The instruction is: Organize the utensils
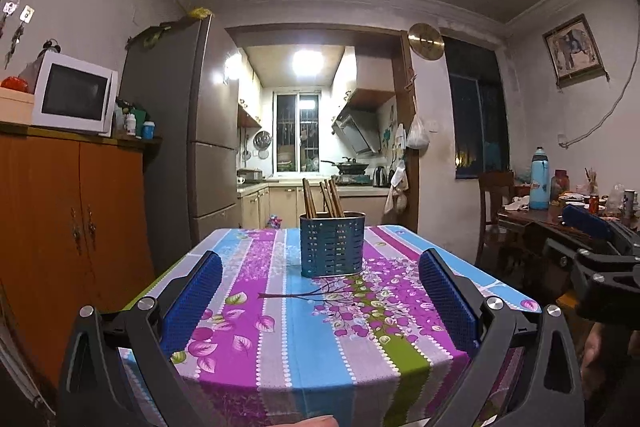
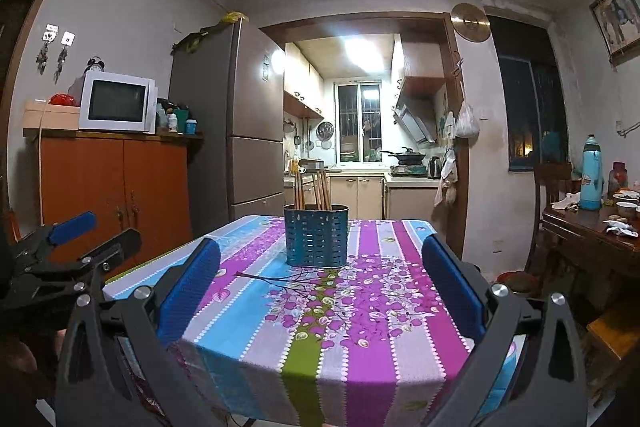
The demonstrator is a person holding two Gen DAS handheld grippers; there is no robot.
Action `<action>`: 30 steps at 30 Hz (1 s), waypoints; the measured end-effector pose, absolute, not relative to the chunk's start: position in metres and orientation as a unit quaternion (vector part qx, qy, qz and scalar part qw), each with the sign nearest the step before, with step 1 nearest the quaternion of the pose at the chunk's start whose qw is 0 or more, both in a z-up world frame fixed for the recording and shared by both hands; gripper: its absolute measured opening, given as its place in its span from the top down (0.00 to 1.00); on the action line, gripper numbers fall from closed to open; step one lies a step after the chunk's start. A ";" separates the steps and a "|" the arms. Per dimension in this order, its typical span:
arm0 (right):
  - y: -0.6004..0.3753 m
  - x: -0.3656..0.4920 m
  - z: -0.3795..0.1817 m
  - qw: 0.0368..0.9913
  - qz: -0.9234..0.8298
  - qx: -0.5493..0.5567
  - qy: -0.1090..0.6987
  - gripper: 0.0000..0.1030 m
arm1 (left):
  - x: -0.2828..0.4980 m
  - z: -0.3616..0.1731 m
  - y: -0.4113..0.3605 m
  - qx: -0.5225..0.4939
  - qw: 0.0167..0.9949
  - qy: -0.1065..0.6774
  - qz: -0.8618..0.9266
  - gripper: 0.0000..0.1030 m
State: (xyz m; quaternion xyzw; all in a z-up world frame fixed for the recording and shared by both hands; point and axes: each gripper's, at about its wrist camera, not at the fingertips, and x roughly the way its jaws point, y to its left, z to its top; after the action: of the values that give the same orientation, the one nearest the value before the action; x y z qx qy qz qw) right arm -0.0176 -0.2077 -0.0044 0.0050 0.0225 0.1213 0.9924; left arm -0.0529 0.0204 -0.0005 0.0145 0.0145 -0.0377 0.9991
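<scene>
I have both grippers held back from the near edge of the table, and nothing is between the pads of either. The left gripper (image 1: pixel 320 291) is spread wide, its 2 blue pads sitting at the lower left and lower right of its own view. The right gripper (image 2: pixel 320 287) is spread just as wide and holds nothing.

The blue utensil holder (image 1: pixel 332 245) stands upright at the centre of both views, on the striped floral tablecloth (image 1: pixel 280 339), toward the far half of the table. The chopsticks (image 1: pixel 324 199) stick up out of it, leaning slightly apart; I count about 5 or 6 but cannot be sure. I see no loose utensils on the cloth, so the sorting looks done or nearly so.

I judge the holder to be thin perforated metal: light, stiff, and smooth enough to slide on the cloth if I nudge it. With its load riding high, it may tip if pushed near the rim. I would take it low across its narrow sides. The chopsticks look like lacquered wood: light, rigid, a bit slick. I would pinch them on the exposed upper shaft and lift straight up.
</scene>
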 end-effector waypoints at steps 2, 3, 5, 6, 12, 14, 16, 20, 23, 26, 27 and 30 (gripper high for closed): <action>-0.208 -0.017 -0.006 0.992 0.120 0.009 0.024 0.05 | -0.055 -0.002 0.019 0.018 0.999 0.012 -0.037 0.05; -0.209 -0.017 -0.007 0.992 0.120 0.011 0.024 0.05 | -0.055 -0.002 0.018 0.018 0.999 0.011 -0.036 0.05; -0.210 -0.018 -0.006 0.993 0.119 0.015 0.020 0.05 | -0.055 -0.003 0.018 0.018 0.999 0.006 -0.031 0.05; -0.210 -0.018 -0.006 0.993 0.118 0.015 0.017 0.05 | -0.055 -0.003 0.019 0.017 0.999 0.003 -0.028 0.05; -0.211 -0.017 -0.008 0.994 0.113 0.014 0.006 0.05 | -0.049 -0.004 0.022 0.014 1.000 0.002 -0.013 0.05; -0.211 -0.016 -0.009 0.993 0.114 0.013 0.009 0.05 | -0.049 -0.005 0.022 0.013 1.000 0.004 -0.013 0.05; -0.210 -0.013 -0.011 0.993 0.114 0.012 0.013 0.05 | -0.048 -0.006 0.022 0.015 1.000 0.005 -0.013 0.05; -0.208 -0.009 -0.012 0.993 0.113 0.007 0.020 0.05 | -0.046 -0.005 0.024 0.013 1.000 0.009 -0.011 0.05; -0.207 -0.007 -0.014 0.993 0.114 0.006 0.024 0.05 | -0.044 -0.004 0.024 0.013 1.000 0.011 -0.007 0.05; -0.206 -0.005 -0.014 0.993 0.113 0.005 0.026 0.05 | -0.042 -0.004 0.026 0.012 1.000 0.014 -0.004 0.05; -0.206 -0.005 -0.015 0.993 0.111 0.004 0.027 0.05 | -0.042 -0.004 0.026 0.011 1.000 0.015 -0.004 0.05; -0.206 -0.005 -0.016 0.994 0.106 0.002 0.025 0.05 | -0.041 -0.005 0.027 0.013 1.000 0.015 -0.005 0.05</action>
State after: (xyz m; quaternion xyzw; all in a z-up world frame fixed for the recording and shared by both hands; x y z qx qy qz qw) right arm -0.0045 -0.2055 -0.0157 0.0019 0.0254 0.1059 0.9940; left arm -0.0415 0.0267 -0.0053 0.0128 0.0149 -0.0055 0.9998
